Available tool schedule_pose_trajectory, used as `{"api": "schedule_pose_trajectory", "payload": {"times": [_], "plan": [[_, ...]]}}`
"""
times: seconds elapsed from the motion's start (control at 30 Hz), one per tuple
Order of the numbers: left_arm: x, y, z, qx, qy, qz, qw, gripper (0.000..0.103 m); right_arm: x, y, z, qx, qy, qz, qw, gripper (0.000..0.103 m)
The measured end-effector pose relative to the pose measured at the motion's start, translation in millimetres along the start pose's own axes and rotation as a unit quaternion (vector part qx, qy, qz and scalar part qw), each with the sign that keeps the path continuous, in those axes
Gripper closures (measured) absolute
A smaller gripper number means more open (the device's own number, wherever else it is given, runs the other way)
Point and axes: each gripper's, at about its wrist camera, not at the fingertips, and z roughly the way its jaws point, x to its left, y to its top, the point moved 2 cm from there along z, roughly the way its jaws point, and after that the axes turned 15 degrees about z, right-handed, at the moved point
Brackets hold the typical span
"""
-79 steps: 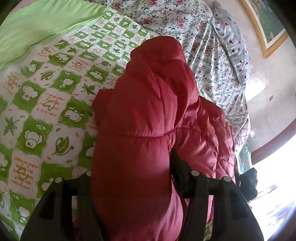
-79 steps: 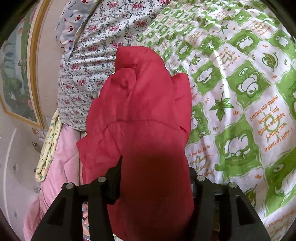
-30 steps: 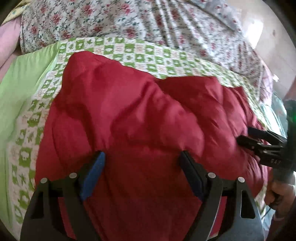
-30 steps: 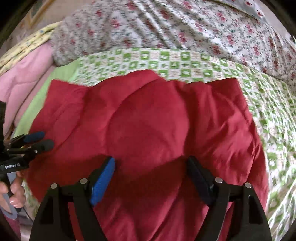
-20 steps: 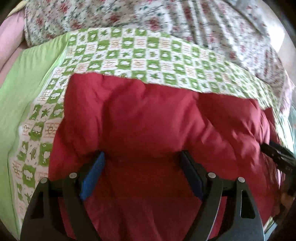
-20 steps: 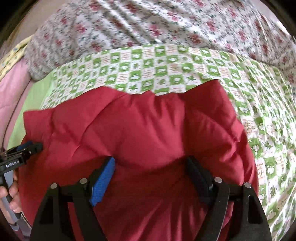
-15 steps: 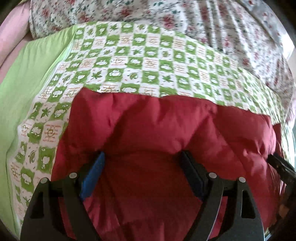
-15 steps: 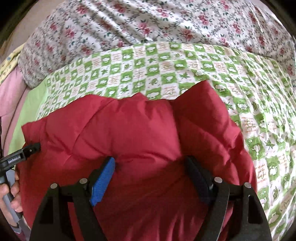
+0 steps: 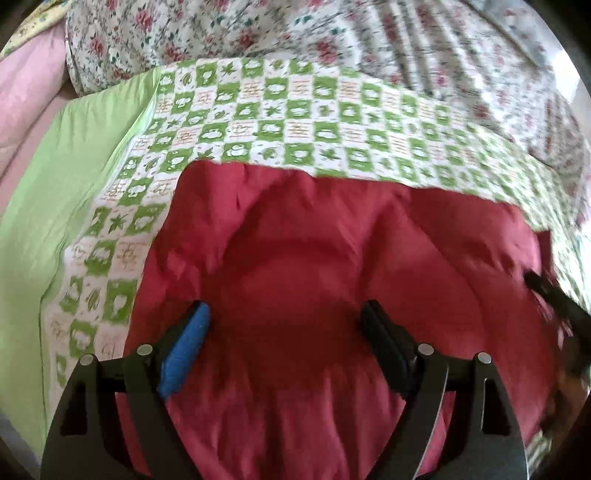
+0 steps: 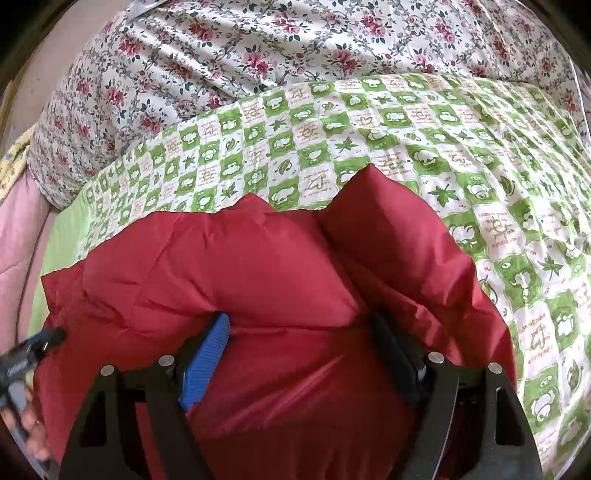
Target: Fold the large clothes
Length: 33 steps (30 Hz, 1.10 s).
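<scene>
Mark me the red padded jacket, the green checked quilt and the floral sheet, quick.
red padded jacket (image 10: pixel 258 266): right wrist view, on its puffy upper panel.
green checked quilt (image 10: pixel 406 122): right wrist view, bare patch beyond the jacket.
floral sheet (image 9: pixel 258 33): left wrist view, on the folds at the top.

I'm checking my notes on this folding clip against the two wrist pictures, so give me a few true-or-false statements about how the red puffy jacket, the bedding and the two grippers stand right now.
1. The red puffy quilted jacket lies on a green-and-white checked bedsheet. True.
2. The left gripper is clamped shut on the jacket. False: its jaws stand wide apart, with jacket fabric between them.
3. A white blanket with red flowers lies beyond the checked sheet. True.
4. The right gripper holds a blue towel. False: no towel shows; its jaws stand open over the jacket.
5. The jacket hangs in the air. False: it rests bunched on the bed.
</scene>
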Motion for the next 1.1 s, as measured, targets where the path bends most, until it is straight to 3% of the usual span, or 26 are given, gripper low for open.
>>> {"api": "schedule_pose_trajectory", "payload": {"times": [0.23, 0.43, 0.67, 0.77, 0.83, 1.1], "plan": [[-34.8, -62.4, -61.5, -0.027, -0.048, 0.025, 0.9982, 0.018, 1.1, -2.1, -5.8, -0.008, 0.002, 0.001, 1.000, 0.023], [-44.8, -89.1, -66.1, -0.016, -0.045, 0.021, 0.9986, 0.018, 15.4, -28.5, -68.4, -0.039, 0.018, -0.025, 0.999, 0.021], [-51.9, -94.1, -66.4, -0.011, -0.031, 0.022, 0.9992, 0.018, 27.0, -105.7, -117.8, -0.023, 0.033, -0.095, 0.995, 0.021], [-55.2, -95.2, -64.4, -0.009, -0.019, 0.030, 0.9993, 0.018, 27.4, -126.6, -115.1, -0.023, -0.005, -0.128, 0.992, 0.021], [-56.0, -96.0, -63.7, -0.009, -0.014, 0.035, 0.9992, 0.017, 20.0, -132.2, -104.2, -0.015, -0.027, -0.131, 0.991, 0.021], [-58.3, -98.8, -61.4, -0.009, -0.010, 0.042, 0.9990, 0.016, -3.2, -134.7, -96.2, -0.008, -0.017, -0.097, 0.995, 0.019]]}}
